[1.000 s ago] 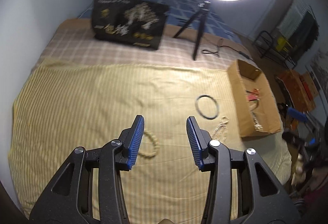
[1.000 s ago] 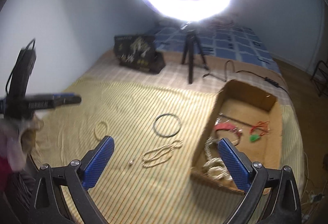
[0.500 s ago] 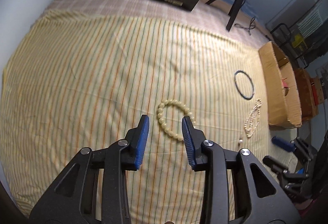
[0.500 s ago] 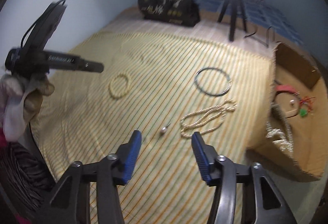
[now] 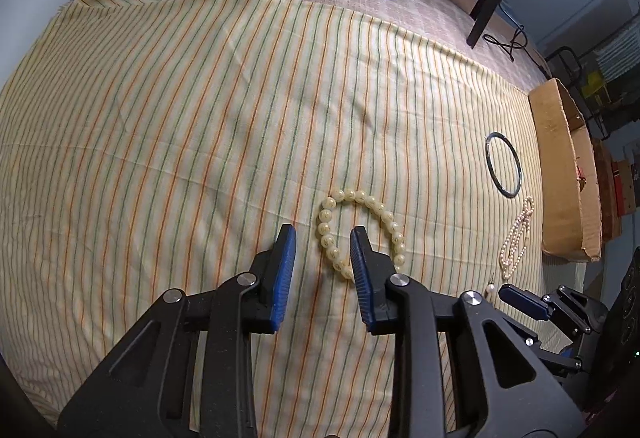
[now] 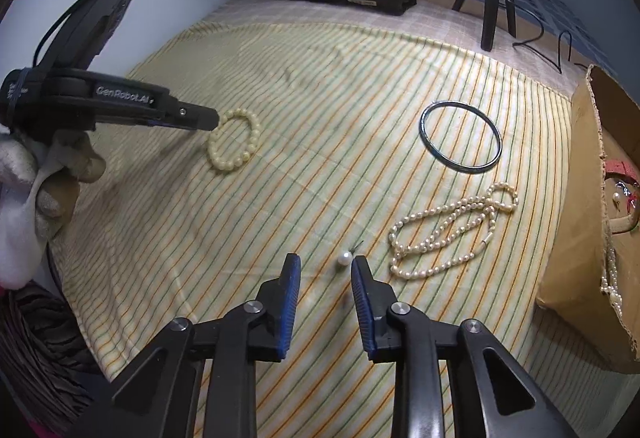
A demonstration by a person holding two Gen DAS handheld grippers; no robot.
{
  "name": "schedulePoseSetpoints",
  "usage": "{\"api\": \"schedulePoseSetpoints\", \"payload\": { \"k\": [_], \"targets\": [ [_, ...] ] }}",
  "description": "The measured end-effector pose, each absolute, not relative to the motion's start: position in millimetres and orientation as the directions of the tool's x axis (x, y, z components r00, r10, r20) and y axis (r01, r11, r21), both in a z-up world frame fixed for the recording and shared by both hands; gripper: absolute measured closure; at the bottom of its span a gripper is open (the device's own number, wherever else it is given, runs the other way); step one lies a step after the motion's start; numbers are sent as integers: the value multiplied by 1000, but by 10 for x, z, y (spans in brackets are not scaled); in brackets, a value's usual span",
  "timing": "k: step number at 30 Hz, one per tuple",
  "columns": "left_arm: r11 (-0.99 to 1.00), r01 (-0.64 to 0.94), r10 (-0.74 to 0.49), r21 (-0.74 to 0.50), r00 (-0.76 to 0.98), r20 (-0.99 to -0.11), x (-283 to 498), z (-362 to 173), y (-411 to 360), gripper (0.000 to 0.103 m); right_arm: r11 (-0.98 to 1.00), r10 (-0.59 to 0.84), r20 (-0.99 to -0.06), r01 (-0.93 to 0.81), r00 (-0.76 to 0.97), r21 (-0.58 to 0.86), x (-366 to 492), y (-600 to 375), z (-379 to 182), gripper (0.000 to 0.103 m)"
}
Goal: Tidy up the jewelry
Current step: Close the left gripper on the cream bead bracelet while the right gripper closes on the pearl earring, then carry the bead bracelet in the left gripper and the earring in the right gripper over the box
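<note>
Cream beads make up the bracelet [image 5: 362,230] lying on the striped cloth [image 5: 200,117], well to the left of the cardboard box [image 5: 568,173] as the left wrist camera sees it. The left gripper [image 5: 323,238] has just been closing its jaws; they stand narrowly apart, with the bracelet's near-left arc between the blue tips and the pads not visibly pressing it. My worry here is that round beads roll: a bite on one bead could squirt it aside, or pinch cloth along with it and drag the cloth.

From the right wrist camera, the right gripper [image 6: 325,265] has also just been closing, and its jaws stand a little apart around a single pearl earring [image 6: 345,258], just left of the right tip. The pearl necklace [image 6: 452,234] and dark bangle [image 6: 460,135] lie between it and the box. Being so small and off-centre, the earring may be nudged away or slip out during the lift.
</note>
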State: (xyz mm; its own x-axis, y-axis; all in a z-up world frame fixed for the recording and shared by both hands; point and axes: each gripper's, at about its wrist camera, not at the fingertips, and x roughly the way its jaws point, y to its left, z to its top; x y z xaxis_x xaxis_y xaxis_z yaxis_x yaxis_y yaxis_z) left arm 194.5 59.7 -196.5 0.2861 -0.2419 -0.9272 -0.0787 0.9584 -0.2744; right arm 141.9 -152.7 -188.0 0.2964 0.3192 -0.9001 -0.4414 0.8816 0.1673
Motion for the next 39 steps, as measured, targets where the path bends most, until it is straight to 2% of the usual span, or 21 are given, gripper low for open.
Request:
{"api": "schedulePoseSetpoints", "payload": {
  "k": [11, 17, 23, 31, 39],
  "targets": [
    [962, -77, -234, -264, 270, -934, 2105, -2121, 543, 76, 886, 291, -913, -440, 287, 144, 1511, -1455, -1981, 81],
    [978, -52, -177, -201, 294, -939, 2125, -2146, 499, 96, 881, 272, -917, -458, 292, 115, 1521, -1400, -2015, 83],
    [971, -69, -198, -227, 296, -934, 2142, -2129, 567, 97, 884, 265, -923, -451, 278, 118, 1564, -1452, -2023, 97],
    [966, -69, -216, -250, 321, -922, 2089, -2025, 594, 98, 884, 285, -915, -447, 286, 136, 1539, -1489, -1939, 97],
    [950, -35, -277, -312, 376, -885, 2037, -1731, 569, 98, 889, 335, -877, -423, 345, 174, 1494, -1665, -1591, 97]
  ]
}}
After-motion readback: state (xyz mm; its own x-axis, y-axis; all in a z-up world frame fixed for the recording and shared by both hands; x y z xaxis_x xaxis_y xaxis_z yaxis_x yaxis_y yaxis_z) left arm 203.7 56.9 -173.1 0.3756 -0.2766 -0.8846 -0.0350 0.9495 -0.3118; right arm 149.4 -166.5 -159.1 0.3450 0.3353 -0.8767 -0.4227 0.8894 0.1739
